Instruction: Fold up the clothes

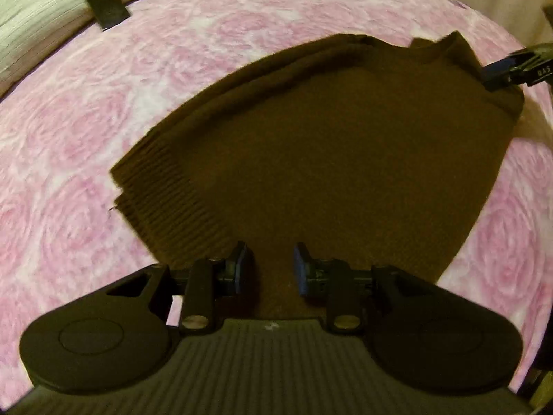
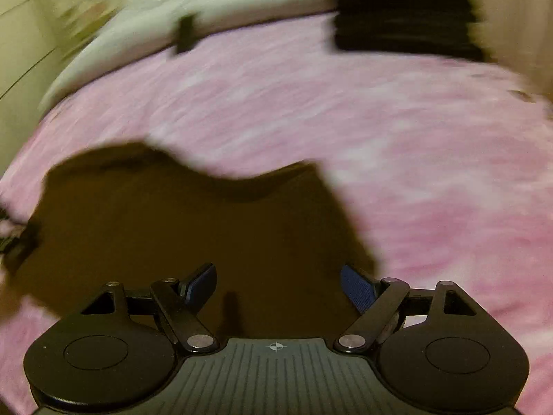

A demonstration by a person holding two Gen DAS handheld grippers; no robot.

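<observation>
A dark brown knitted sweater [image 1: 328,159] lies folded on the pink rose-patterned bedspread [image 1: 86,121]; its ribbed hem is at the left. My left gripper [image 1: 270,268] is open just above the sweater's near edge, with nothing between its blue pads. My right gripper [image 1: 511,69] shows at the sweater's far right corner in the left wrist view. In the blurred right wrist view the right gripper [image 2: 278,288] is open and empty over the sweater [image 2: 190,228].
A small black flat object [image 1: 106,6] lies at the bedspread's far edge by a pale grey-green cover [image 1: 31,10]. A dark stack [image 2: 408,14] sits at the back of the bed. The pink bedspread [image 2: 414,138] spreads right of the sweater.
</observation>
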